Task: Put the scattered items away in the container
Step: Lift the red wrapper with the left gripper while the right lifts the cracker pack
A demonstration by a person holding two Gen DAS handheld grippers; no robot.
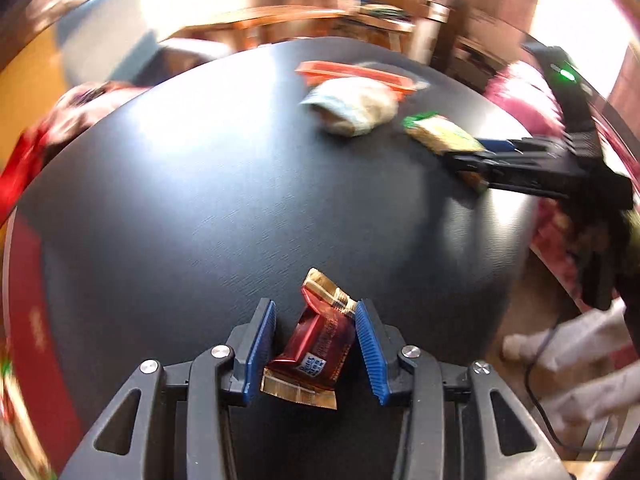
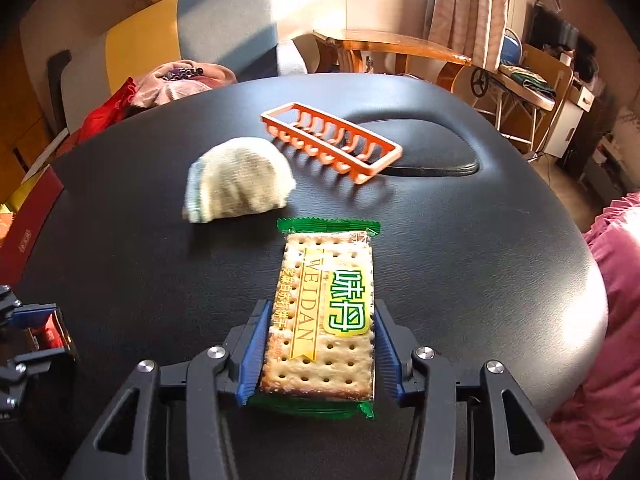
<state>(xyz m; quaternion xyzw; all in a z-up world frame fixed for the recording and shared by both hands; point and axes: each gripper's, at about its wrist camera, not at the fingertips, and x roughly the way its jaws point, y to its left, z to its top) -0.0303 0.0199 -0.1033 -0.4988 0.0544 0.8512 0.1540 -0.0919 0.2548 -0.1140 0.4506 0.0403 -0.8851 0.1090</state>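
Observation:
My left gripper (image 1: 316, 318) is shut on a dark red and gold snack packet (image 1: 316, 344), held between its blue pads above the black table (image 1: 200, 200). My right gripper (image 2: 320, 320) is shut on a green-edged cracker packet (image 2: 326, 312); the same gripper (image 1: 472, 156) and cracker packet (image 1: 440, 136) show at the right of the left wrist view. An orange slotted basket (image 2: 332, 140) lies at the far side of the table, with a rolled pale cloth (image 2: 240, 186) just in front of it. The basket (image 1: 352, 74) and cloth (image 1: 352, 106) also show in the left wrist view.
The table is round with a dark flat pad (image 2: 420, 152) behind the basket. A red box (image 2: 32, 216) sits by the left edge, pink bedding (image 2: 612, 300) on the right, a sofa with clothes (image 2: 172, 80) behind.

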